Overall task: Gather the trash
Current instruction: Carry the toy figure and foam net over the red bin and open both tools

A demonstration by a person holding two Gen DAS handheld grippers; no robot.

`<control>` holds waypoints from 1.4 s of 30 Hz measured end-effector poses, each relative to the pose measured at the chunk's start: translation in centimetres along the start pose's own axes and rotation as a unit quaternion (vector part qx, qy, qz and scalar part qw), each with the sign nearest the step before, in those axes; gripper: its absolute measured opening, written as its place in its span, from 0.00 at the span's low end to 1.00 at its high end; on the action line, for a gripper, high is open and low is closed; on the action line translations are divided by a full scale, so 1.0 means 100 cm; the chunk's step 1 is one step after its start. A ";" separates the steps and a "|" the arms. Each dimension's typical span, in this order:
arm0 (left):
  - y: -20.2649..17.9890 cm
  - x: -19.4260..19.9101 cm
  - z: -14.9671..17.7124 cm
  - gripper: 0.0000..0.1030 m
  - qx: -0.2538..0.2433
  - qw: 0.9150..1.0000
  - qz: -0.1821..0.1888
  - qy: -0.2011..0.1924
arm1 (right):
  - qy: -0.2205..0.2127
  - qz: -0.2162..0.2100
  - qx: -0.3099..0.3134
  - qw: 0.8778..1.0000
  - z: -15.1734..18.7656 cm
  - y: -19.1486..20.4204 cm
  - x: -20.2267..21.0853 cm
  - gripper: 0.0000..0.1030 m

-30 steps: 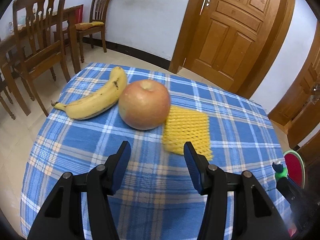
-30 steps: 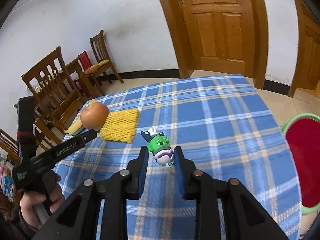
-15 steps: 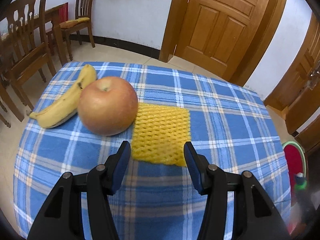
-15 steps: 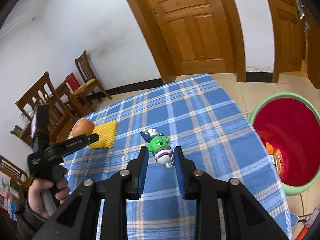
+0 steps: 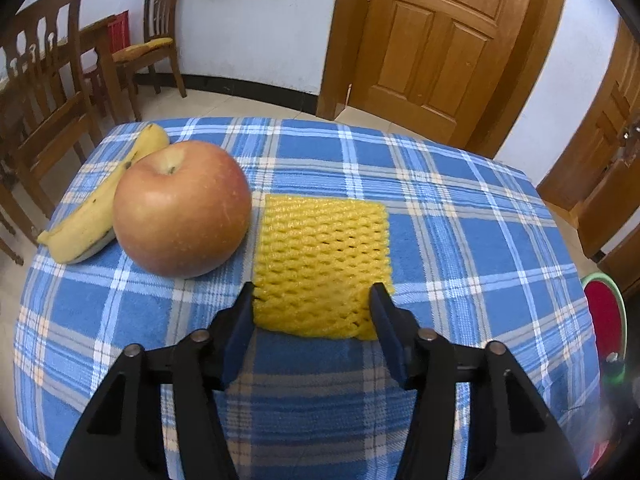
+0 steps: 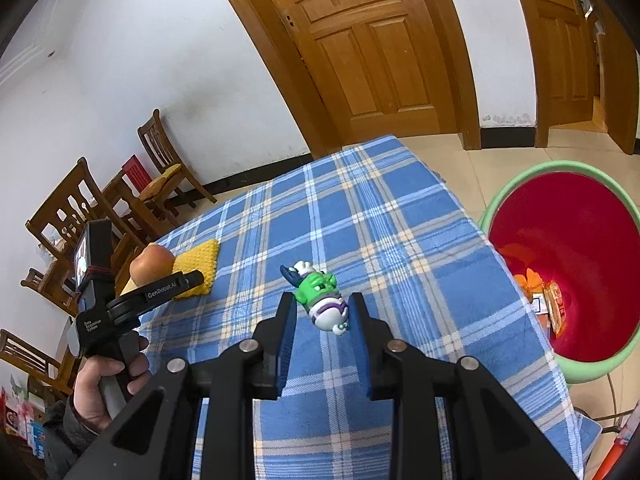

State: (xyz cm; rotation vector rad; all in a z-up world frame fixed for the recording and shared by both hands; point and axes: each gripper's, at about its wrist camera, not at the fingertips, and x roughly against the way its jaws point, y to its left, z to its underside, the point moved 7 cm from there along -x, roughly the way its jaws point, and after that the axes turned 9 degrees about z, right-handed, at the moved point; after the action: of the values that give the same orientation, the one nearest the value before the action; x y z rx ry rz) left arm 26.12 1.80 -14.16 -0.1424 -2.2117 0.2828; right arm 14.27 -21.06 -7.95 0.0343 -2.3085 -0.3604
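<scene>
A yellow foam fruit net [image 5: 322,264] lies flat on the blue plaid tablecloth [image 5: 460,216], right of a red apple [image 5: 182,208] and a banana [image 5: 100,204]. My left gripper [image 5: 312,304] is open, its fingertips at either side of the net's near edge. It also shows in the right wrist view [image 6: 192,280] beside the net [image 6: 198,262]. My right gripper [image 6: 323,312] is shut on a green and white toy figure [image 6: 322,296], held above the table. A red bin with a green rim [image 6: 560,264] stands on the floor to the right, with orange wrappers inside.
Wooden chairs [image 5: 44,92] stand beyond the table's left edge. Wooden doors [image 5: 440,40] are behind the table. The table's right edge drops off next to the bin, whose rim [image 5: 598,278] shows in the left wrist view.
My left gripper has moved forward and right until its fingertips flank the yellow net. My right gripper has carried the toy to the right, toward the bin.
</scene>
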 end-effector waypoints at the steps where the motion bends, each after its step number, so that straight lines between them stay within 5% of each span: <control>1: -0.001 0.000 0.000 0.40 -0.003 1.000 0.007 0.000 | 0.002 0.001 -0.001 1.000 0.001 0.000 0.000 0.28; 4: -0.007 0.001 0.001 0.22 -0.003 0.999 0.037 0.007 | 0.001 0.003 0.000 1.000 0.001 0.000 0.001 0.28; 7: -0.014 0.004 0.003 0.18 -0.013 0.999 0.041 0.007 | -0.002 0.002 -0.001 1.000 0.001 -0.001 0.004 0.28; 29: -0.110 0.107 0.023 0.18 -0.083 0.984 0.158 -0.031 | -0.064 0.013 -0.024 0.998 -0.024 -0.034 0.066 0.28; 42: -0.192 0.111 0.026 0.18 -0.137 0.969 0.202 -0.023 | -0.094 0.066 -0.075 0.991 -0.041 -0.108 0.088 0.28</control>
State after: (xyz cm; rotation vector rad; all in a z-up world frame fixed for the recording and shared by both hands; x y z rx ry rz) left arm 17.23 -14.96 -2.37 -0.7507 -2.2458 0.2007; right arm 10.19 -33.67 -1.90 -0.2352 -2.4472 -0.4864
